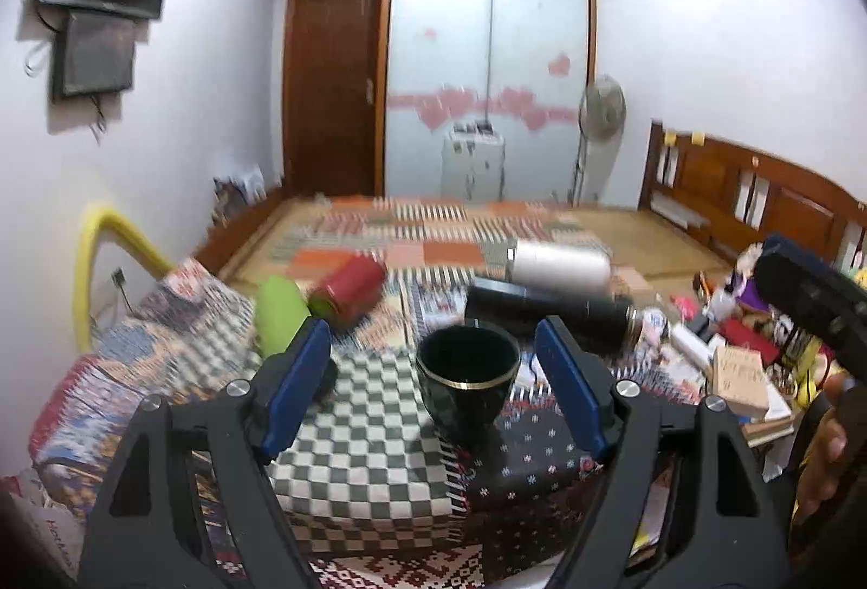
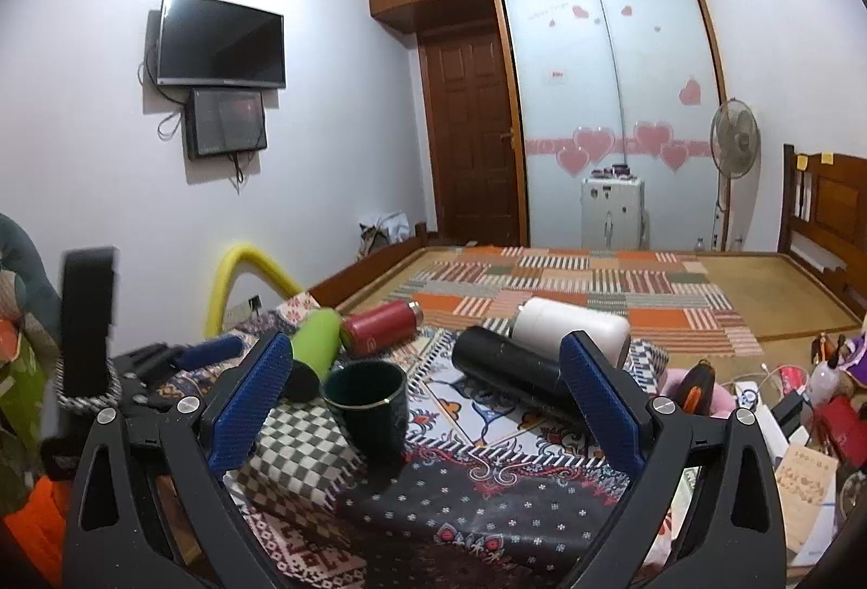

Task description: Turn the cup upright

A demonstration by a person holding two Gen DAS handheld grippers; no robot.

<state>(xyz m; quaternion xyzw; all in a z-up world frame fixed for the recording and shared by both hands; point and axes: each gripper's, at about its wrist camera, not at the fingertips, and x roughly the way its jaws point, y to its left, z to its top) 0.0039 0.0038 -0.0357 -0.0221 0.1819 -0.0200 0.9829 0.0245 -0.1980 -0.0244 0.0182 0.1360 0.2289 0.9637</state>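
Patterned bedspread (image 1: 357, 459), upright dark cup (image 1: 467, 380) between wide left claw (image 1: 433, 391), right claw (image 2: 428, 405) wide, clear gaps.

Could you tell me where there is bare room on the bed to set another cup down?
Free: the checkered cloth left of the dark cup, and the flowered cloth in front. Crowded: behind, where the green, red, black and white bottles lie.

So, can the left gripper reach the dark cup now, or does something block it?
Probably yes. The left gripper is open, and the dark cup stands upright between its fingers with nothing in front. The black bottle lies behind the cup, out of the way.
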